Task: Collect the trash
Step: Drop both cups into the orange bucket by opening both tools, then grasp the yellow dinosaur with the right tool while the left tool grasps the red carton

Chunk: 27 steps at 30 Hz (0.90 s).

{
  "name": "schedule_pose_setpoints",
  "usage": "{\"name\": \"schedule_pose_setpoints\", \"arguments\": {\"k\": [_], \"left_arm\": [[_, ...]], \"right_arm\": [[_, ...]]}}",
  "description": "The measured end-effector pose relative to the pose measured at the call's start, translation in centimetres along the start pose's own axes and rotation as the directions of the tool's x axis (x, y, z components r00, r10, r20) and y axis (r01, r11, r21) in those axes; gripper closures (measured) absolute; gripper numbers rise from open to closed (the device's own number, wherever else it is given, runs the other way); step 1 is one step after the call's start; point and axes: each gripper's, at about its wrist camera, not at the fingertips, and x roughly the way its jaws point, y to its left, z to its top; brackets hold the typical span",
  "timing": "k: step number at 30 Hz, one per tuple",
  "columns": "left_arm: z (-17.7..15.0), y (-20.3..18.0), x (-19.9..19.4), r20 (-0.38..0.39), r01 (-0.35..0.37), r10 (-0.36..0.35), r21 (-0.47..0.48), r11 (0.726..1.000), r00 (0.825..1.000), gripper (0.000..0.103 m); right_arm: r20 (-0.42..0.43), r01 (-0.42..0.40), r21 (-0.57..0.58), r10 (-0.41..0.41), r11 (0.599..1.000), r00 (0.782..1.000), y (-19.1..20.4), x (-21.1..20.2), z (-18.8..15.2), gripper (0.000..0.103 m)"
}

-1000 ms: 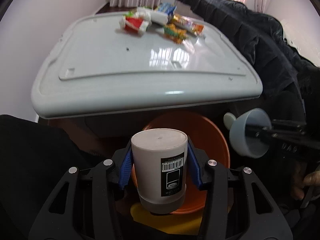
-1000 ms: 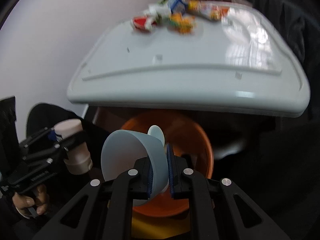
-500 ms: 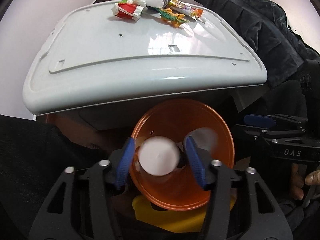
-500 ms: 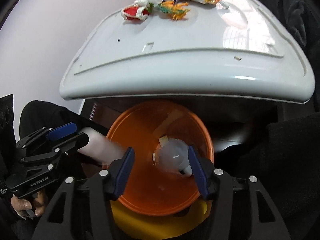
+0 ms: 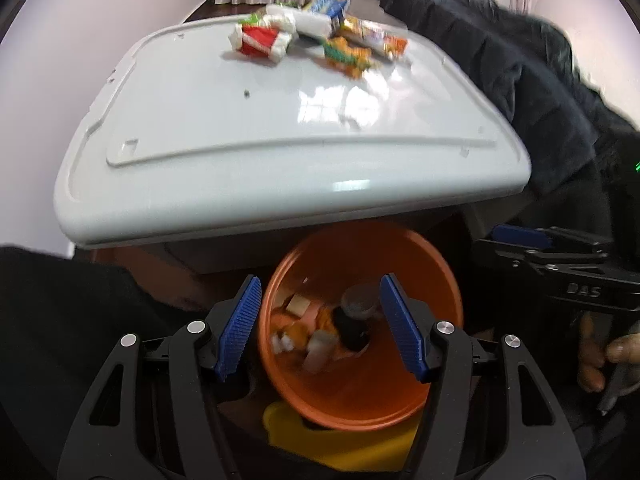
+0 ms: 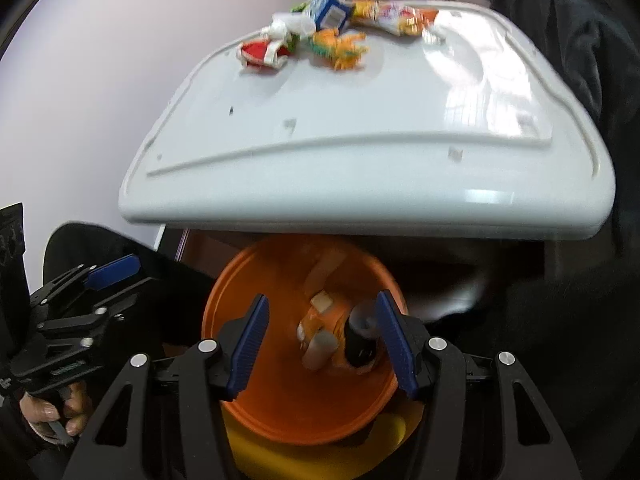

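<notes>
**Both grippers hang empty over the bin while wrappers wait on the table**

The left gripper (image 5: 320, 326) and the right gripper (image 6: 320, 340) hover side by side above an orange bin (image 5: 444, 280) tucked under the near edge of a white table (image 5: 280, 168). Each has its blue pads spread wide, with nothing between them. Down in the bin lie blurred pieces of rubbish, among them a dark cup-like container (image 5: 354, 316) and some pale scraps; the blur hides finer detail. A yellow object (image 5: 340, 444) sits beneath the bin.

The remaining trash, a cluster of coloured wrappers and small cartons (image 5: 316, 40), lies at the far end of the table, well apart from both grippers. A red-and-white packet (image 5: 260, 42) is the nearest of the pile; an orange wrapper (image 6: 340, 48) lies just beside it. Dark clothing (image 5: 520, 72) is heaped along the table's right side.

By the look of it, a drop into the bin is finished and the next pick-up is due. That calls for lifting the open grippers clear of the table's edge, reaching across the glossy top to the far pile, and closing on one thin, crinkled packet at a time.
</notes>
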Motion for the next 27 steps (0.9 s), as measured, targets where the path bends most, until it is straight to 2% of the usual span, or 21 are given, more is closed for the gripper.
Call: {"name": "schedule_pose_setpoints", "arguments": {"k": [2, 5, 8, 14, 15, 20, 26, 27], "left_arm": [[1.8, 0.5, -0.5, 0.037, 0.021, -0.02, -0.02, 1.0, 0.999, 0.041], [4.7, 1.0, -0.9, 0.118, -0.001, 0.006, -0.036, 0.999, 0.993, 0.036], [7.3, 1.3, -0.4, 0.179, -0.033, 0.04, -0.04, 0.999, 0.983, 0.03], [9.5, 2.2, 2.0, 0.192, -0.08, 0.088, -0.052, 0.995, 0.977, 0.029], [9.5, 2.4, 2.4, 0.186, -0.076, 0.086, -0.059, 0.995, 0.979, 0.029], [9.3, 3.5, 3.6, 0.16, -0.069, 0.081, -0.081, 0.994, 0.984, 0.029], [9.5, 3.9, 3.7, 0.161, -0.065, 0.08, -0.093, 0.994, 0.984, 0.029], [9.5, 4.0, 3.8, 0.16, -0.065, 0.08, -0.095, 0.993, 0.984, 0.029]], "right_arm": [[0.038, 0.01, -0.025, -0.009, 1.0, 0.999, -0.1, -0.4, 1.9, 0.044], [0.105, 0.042, -0.079, -0.034, 0.996, 0.994, -0.4, -0.8, 6.4, 0.033], [0.128, 0.042, -0.102, -0.029, 0.994, 0.991, -0.6, -0.1, 10.5, 0.032], [0.135, 0.121, -0.173, -0.099, 0.977, 0.986, 0.2, 4.8, 19.1, 0.031], [0.133, 0.13, -0.184, -0.107, 0.974, 0.985, 0.5, 6.0, 20.3, 0.028], [0.103, 0.119, -0.192, -0.1, 0.974, 0.99, 1.0, 9.8, 23.1, 0.019], [0.059, 0.141, -0.189, -0.132, 0.972, 0.99, 1.2, 14.0, 25.2, 0.019], [0.052, 0.142, -0.189, -0.134, 0.972, 0.99, 1.2, 14.5, 25.3, 0.023]]}}
